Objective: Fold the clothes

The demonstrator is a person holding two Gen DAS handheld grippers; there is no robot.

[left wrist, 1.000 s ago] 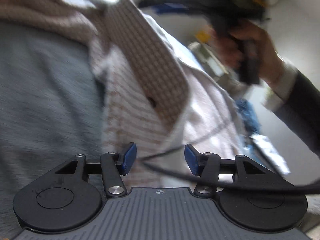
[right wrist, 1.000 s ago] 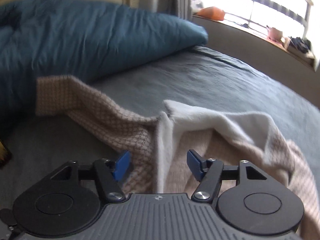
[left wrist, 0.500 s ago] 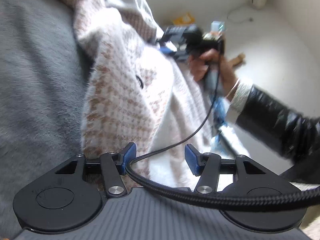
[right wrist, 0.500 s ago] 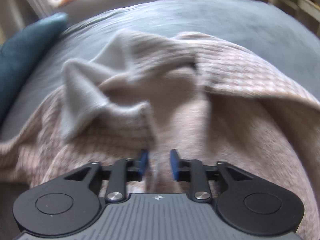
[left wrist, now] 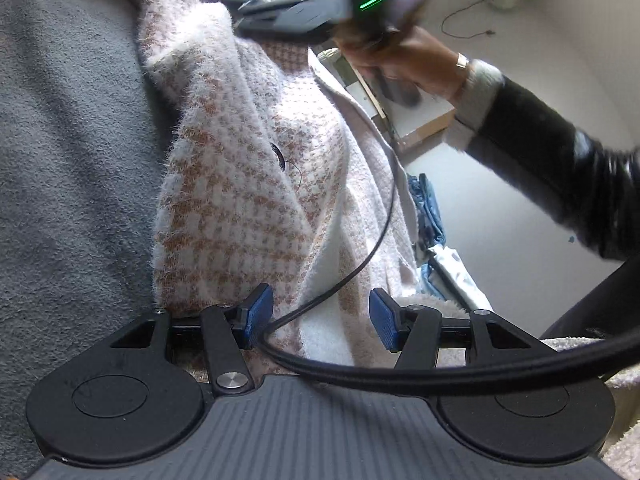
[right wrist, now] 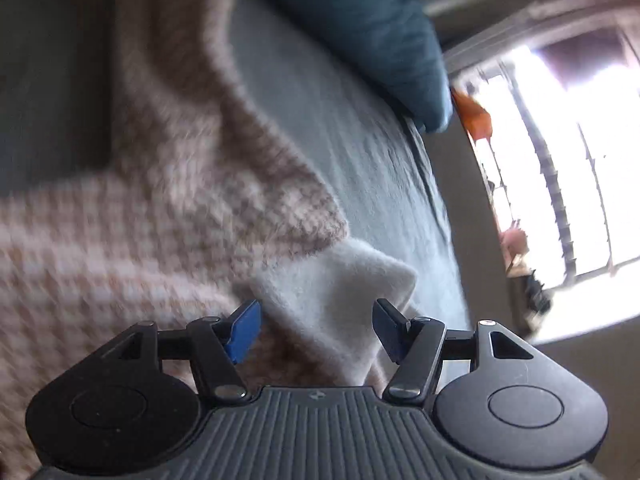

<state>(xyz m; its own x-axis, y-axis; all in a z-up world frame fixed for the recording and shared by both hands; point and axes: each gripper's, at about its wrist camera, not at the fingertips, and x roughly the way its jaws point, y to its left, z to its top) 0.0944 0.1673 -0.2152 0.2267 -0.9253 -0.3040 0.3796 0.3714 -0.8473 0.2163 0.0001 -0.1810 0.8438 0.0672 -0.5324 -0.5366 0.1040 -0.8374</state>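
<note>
Grey bedspread (left wrist: 72,168) under houndstooth coat (left wrist: 240,200), teal pillow (right wrist: 360,32) near window (right wrist: 560,160).

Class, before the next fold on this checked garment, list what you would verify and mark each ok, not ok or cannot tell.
1. Left gripper free of cloth: ok, fingers apart.
2. Black cable off the checked garment: not ok, it crosses it.
3. Right gripper free: ok, opening, white corner between fingers, unpinched.
4. Garment lying flat: not ok, rumpled.
5. Grey bedcover bare beside garment: ok.
</note>
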